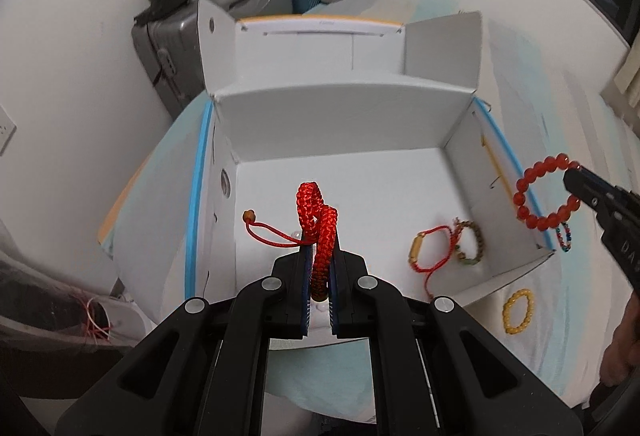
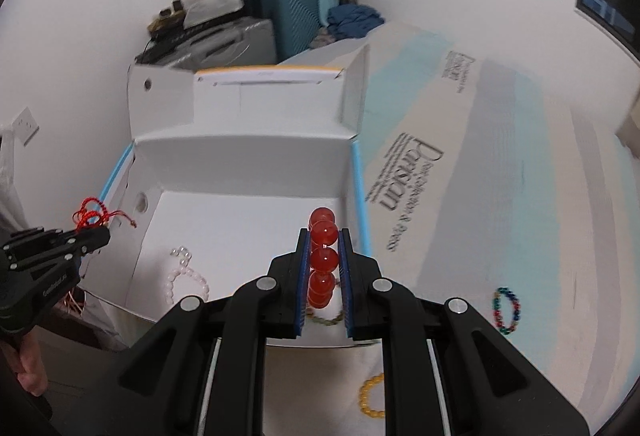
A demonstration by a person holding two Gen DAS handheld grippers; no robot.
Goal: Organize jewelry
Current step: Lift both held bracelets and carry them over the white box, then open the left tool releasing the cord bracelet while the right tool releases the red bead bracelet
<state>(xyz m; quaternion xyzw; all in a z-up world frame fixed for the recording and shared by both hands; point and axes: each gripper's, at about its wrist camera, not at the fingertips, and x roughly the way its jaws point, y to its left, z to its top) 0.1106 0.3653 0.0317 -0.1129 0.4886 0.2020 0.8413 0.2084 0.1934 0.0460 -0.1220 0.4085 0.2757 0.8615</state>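
While the left gripper (image 1: pixel 320 268) fingers pinch a red braided bracelet (image 1: pixel 318 220), the right gripper (image 2: pixel 325 268) fingers clamp a red bead bracelet (image 2: pixel 323 256).

Black plastic hand-held gripper (image 1: pixel 320 256), blue ribbed pads (image 1: pixel 307 276), silver round screws, white lettering

The box (image 1: pixel 360 179) is white inside with a sky-blue stripe along its side edges and an orange-yellow band on its far lid, and the braided cord bracelet (image 1: pixel 320 232) above its floor is bright red with a small amber bead on its thin tail. On the box floor lie a red string bracelet (image 1: pixel 430 250) with a gold tube, a brown-and-green beaded bracelet (image 1: pixel 472 244) and a pearly white one (image 2: pixel 184 278); over the box's right wall is a glossy orange-red bead bracelet (image 1: pixel 544 195). Outside the box, the yellow bead bracelet (image 1: pixel 518 311) and the multicoloured red, green and blue one (image 2: pixel 507 310) rest on bedding (image 2: pixel 500 163) striped white, pale aqua and grey with dark lettering, and both grippers (image 1: pixel 320 276) (image 2: pixel 325 268) are black with blue finger pads.
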